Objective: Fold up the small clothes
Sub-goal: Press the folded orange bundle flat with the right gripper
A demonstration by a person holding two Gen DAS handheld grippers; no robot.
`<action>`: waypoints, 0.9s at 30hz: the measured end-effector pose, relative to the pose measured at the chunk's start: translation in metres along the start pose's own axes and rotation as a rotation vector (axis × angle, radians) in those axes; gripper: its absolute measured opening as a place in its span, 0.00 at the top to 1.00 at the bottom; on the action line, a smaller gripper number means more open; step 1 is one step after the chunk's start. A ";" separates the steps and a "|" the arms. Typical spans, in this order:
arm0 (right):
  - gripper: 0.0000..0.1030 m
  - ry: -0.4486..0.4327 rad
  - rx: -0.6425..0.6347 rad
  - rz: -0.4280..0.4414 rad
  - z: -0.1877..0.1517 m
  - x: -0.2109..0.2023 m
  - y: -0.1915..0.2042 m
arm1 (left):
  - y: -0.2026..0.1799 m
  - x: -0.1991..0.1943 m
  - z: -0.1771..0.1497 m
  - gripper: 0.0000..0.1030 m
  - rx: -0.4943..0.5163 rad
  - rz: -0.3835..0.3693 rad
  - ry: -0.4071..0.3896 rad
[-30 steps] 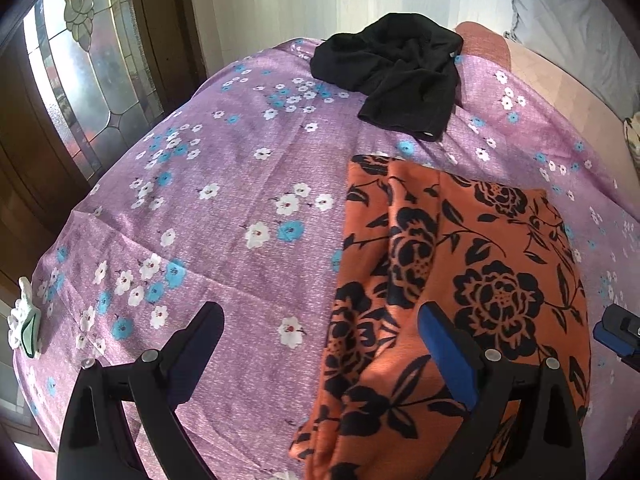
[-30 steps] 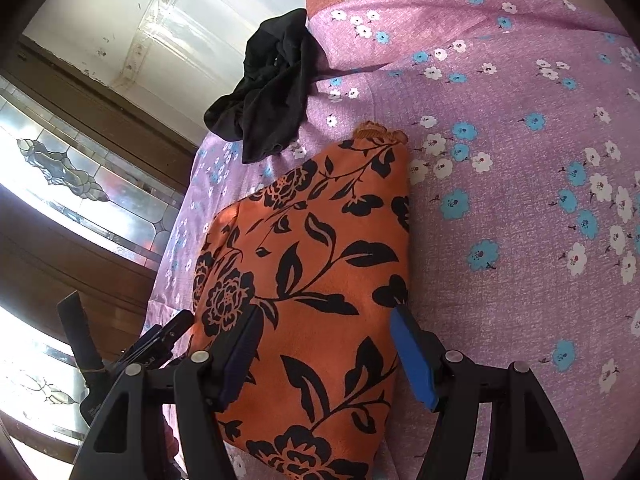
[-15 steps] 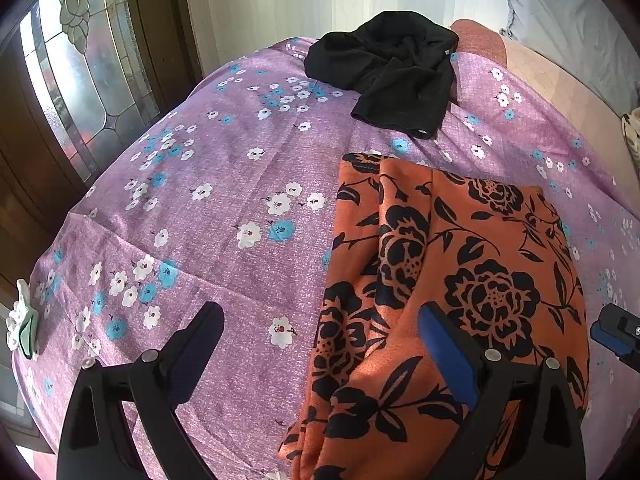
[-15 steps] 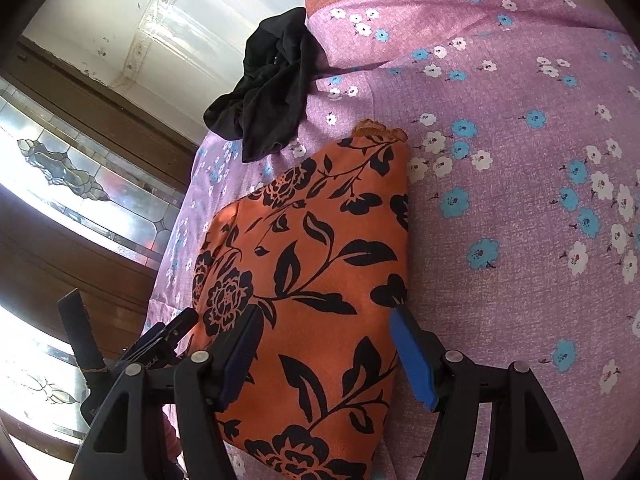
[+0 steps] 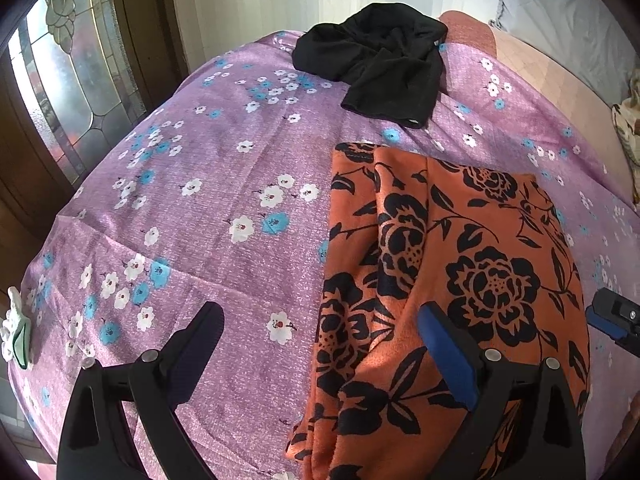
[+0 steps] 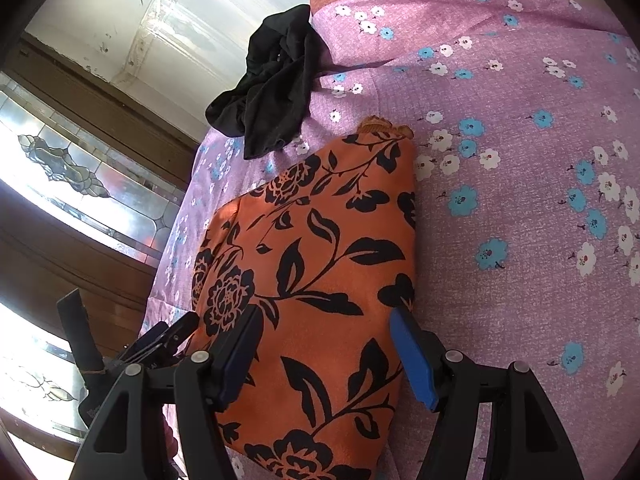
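Note:
An orange garment with black flowers (image 5: 452, 264) lies folded flat on the purple flowered sheet (image 5: 224, 200); it also shows in the right wrist view (image 6: 320, 264). My left gripper (image 5: 320, 344) is open and empty, hovering over the garment's near left edge. My right gripper (image 6: 324, 352) is open and empty, over the garment's near end. A crumpled black garment (image 5: 380, 64) lies at the far side of the sheet, also seen in the right wrist view (image 6: 272, 84). The right gripper's tip (image 5: 616, 316) shows at the right edge of the left wrist view.
A stained-glass door in a wooden frame (image 5: 60, 92) stands left of the bed. A grey pillow (image 5: 560, 12) lies at the far right. A white and green item (image 5: 16, 332) sits at the sheet's left edge.
The left wrist view has shifted slightly, so the garments sit a little farther left in frame. The right gripper has barely moved. Both stay open.

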State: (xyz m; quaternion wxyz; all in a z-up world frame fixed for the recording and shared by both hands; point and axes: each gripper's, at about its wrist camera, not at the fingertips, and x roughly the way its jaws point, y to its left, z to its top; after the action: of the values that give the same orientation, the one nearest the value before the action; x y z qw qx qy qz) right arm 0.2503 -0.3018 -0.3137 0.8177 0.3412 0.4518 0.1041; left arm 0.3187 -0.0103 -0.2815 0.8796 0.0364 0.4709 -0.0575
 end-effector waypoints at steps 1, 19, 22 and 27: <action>0.33 0.000 0.002 -0.002 0.000 0.000 -0.001 | 0.001 0.001 0.000 0.05 0.000 -0.008 0.003; 0.30 0.029 0.035 0.014 0.001 0.008 -0.012 | -0.009 0.007 -0.006 0.05 0.064 -0.127 0.057; 0.30 0.041 0.050 0.027 0.002 0.012 -0.017 | -0.007 0.010 -0.006 0.05 0.047 -0.149 0.073; 0.30 0.097 0.108 0.062 0.000 0.027 -0.029 | -0.005 0.013 -0.006 0.05 0.030 -0.162 0.083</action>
State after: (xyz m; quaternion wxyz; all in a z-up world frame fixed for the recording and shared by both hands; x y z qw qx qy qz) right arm 0.2617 -0.3102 -0.3503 0.7716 0.3931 0.4851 0.1214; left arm 0.3199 -0.0150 -0.2955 0.8511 0.0136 0.5075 -0.1336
